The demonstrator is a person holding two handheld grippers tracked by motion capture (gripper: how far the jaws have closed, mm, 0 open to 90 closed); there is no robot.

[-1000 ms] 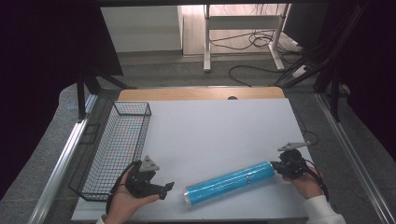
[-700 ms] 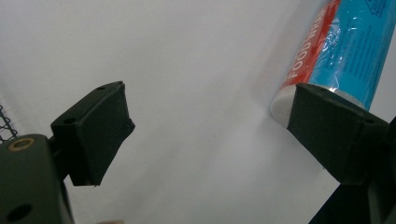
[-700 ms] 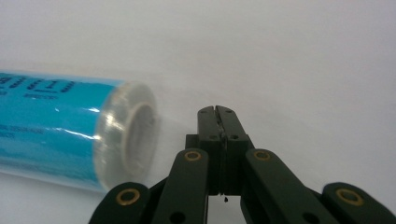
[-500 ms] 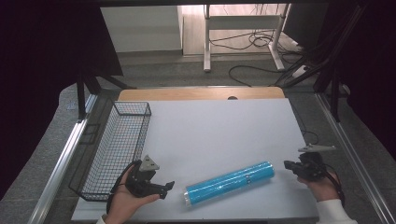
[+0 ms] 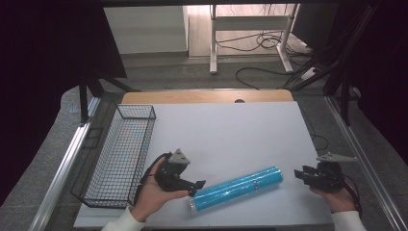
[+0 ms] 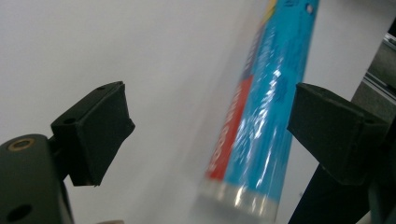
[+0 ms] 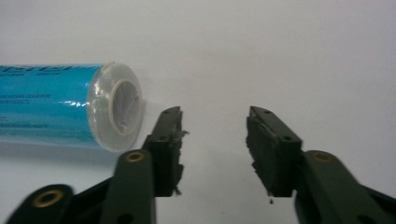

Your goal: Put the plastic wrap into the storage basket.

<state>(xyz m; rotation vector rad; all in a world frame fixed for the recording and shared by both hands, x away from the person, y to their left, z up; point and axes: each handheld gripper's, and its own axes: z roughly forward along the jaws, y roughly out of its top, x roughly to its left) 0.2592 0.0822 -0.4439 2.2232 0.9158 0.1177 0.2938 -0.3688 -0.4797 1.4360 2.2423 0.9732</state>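
**Now: blue tube lies free on the white board, both grippers released**

The white table top point(image 5: 226, 139) lies over a wooden board whose edge shows at 12 o'clock; a black wire basket point(image 5: 120, 154) sits along its 9 o'clock side; beyond it are grey floor, a white desk frame point(image 5: 250, 33) and loose cables point(image 5: 262, 45), with dark screens to either side.

The blue tube point(image 5: 236, 188) lies slantwise near the 6 o'clock edge, touching the surface; the left gripper point(image 5: 196, 186) is at its 8 o'clock end, jaws spread, the tube's end between them in the left gripper view point(image 6: 261, 121) with no pad pressing it; the right gripper point(image 5: 299, 174) sits just off the 3 o'clock end, its jaws have just been opening and nothing is between them; the tube's clear cap lies to 10 o'clock of them in the right gripper view point(image 7: 60, 109).

The tube's print is blurred and unreadable; its far end is cut off in both gripper views; the person's forearms are cropped at 6 o'clock.
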